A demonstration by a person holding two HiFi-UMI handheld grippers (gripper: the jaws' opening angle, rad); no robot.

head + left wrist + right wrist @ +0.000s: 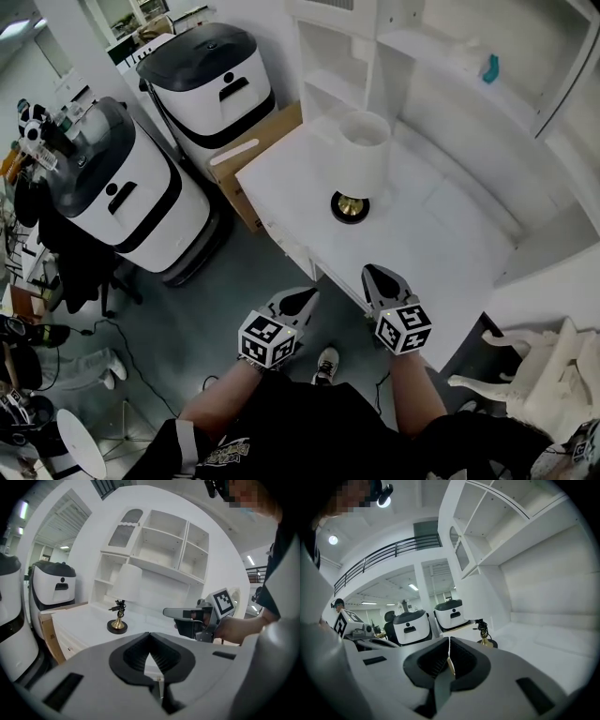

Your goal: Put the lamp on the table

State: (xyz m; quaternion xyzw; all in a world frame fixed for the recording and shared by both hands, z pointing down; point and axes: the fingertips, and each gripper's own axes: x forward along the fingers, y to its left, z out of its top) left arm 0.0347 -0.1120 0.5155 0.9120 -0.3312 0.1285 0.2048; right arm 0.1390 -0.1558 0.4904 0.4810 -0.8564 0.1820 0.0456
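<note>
Lamp (364, 159) stands upright on the white tabletop (441, 239), approx mid-surface. Its round black base sits flat, w/ the white shade above a brass stem. It's well in from the edges and clear of the shelves (441, 56) behind, prob so it can't be knocked off or foul the back wall. Nothing touches it.

Left gripper (306, 298): jaws closed tip to tip, nothing btwn them. Right gripper (373, 277): same, jaws shut together, empty. Both are held low near the person's body. The left one is over the floor just off the tabletop's front edge, the right one about at that edge. Both are well apart from the lamp but point toward it, and its base shows beyond the jaws in each gripper view.

Judgement: w/ the lamp resting on its own and both grippers free, the task looks done. No grip is needed now.
</note>
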